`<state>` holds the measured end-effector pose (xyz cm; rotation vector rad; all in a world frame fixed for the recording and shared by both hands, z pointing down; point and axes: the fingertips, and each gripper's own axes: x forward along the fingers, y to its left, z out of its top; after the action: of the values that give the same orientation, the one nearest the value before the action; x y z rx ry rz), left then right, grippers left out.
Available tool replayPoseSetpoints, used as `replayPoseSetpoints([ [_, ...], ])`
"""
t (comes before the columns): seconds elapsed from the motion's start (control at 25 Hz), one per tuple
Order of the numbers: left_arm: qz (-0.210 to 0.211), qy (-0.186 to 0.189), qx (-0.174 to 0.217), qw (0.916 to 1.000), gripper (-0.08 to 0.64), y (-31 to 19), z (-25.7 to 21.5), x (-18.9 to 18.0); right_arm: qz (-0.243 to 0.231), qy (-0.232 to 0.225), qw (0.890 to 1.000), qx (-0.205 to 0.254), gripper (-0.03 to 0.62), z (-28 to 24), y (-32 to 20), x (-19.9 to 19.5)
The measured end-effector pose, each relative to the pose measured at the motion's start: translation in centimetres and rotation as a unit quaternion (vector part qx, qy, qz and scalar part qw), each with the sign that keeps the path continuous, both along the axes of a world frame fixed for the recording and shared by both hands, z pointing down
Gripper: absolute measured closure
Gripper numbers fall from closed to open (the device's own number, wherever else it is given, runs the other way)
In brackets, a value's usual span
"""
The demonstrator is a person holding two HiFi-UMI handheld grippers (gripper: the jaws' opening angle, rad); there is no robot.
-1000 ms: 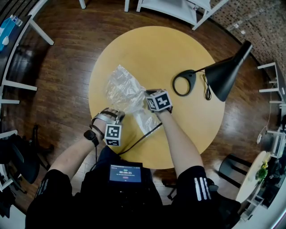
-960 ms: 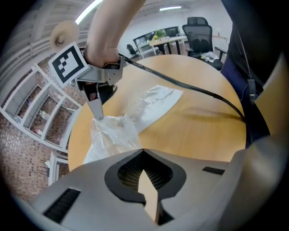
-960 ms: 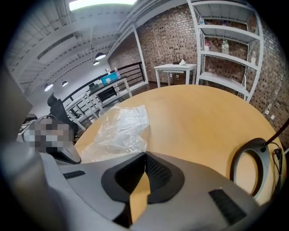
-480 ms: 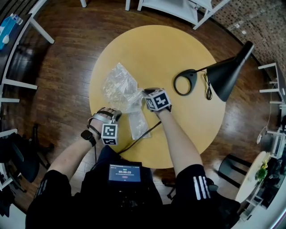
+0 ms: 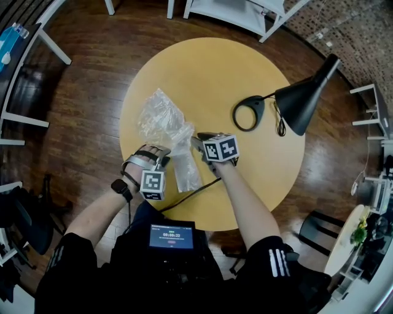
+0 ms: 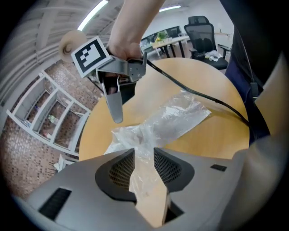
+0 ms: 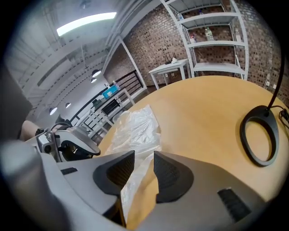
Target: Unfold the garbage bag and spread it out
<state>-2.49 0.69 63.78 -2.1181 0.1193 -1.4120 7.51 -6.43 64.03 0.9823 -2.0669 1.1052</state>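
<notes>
Closest to the body, a small lit screen [image 5: 172, 236] sits at the person's lap; its line of digits is too small to read surely. Just beyond it, at the near rim of the round wooden table [image 5: 215, 67], the left gripper [image 5: 161, 158] has its jaws a narrow gap apart. A strip of the clear garbage bag [image 5: 164, 119] runs through that gap. A black watch [image 5: 123, 186] is on that wrist.

The right gripper [image 5: 198, 140] is just right of the bag's narrow middle, its jaws likewise only slightly parted. The film's edge shows under the gap, and in the left gripper view its finger tip hangs just above the table, clear of the film. A black cable [image 5: 190, 195] trails from it over the table's near edge, passing just beside the bag's tail.

The bag lies crumpled on the left half of the table, with a wider bunch at the far end and a flat tail toward the person. Both marker cubes bear black-and-white squares, no letters. Farther right stands a black desk lamp [image 5: 298, 101], well apart from the bag. White shelves [image 5: 233, 9] stand past the table.
</notes>
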Motion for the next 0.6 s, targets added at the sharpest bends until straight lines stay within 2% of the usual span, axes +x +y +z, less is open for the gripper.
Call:
replayPoseSetpoints([
  [0.2, 0.022, -0.008, -0.007, 0.9997, 0.436, 0.9, 2.1, 4.3, -0.007, 0.002, 1.000, -0.021, 0.430, 2.1, 2.5, -2.0],
  [0.4, 0.022, -0.031, -0.009, 0.9992, 0.481, 0.6, 4.2, 5.7, -0.003, 0.038, 0.998, -0.047, 0.443, 4.4, 3.6, -2.0],
  [0.48, 0.019, -0.039, -0.013, 0.9990, 0.521, 0.7, 4.8, 5.7, -0.003, 0.046, 0.997, -0.058, 0.502, 5.1, 4.0, -1.8],
  [0.6, 0.017, -0.047, -0.020, 0.9986, 0.558, 0.9, 5.4, 5.4, -0.004, 0.048, 0.997, -0.063, 0.556, 5.5, 4.3, -1.7],
])
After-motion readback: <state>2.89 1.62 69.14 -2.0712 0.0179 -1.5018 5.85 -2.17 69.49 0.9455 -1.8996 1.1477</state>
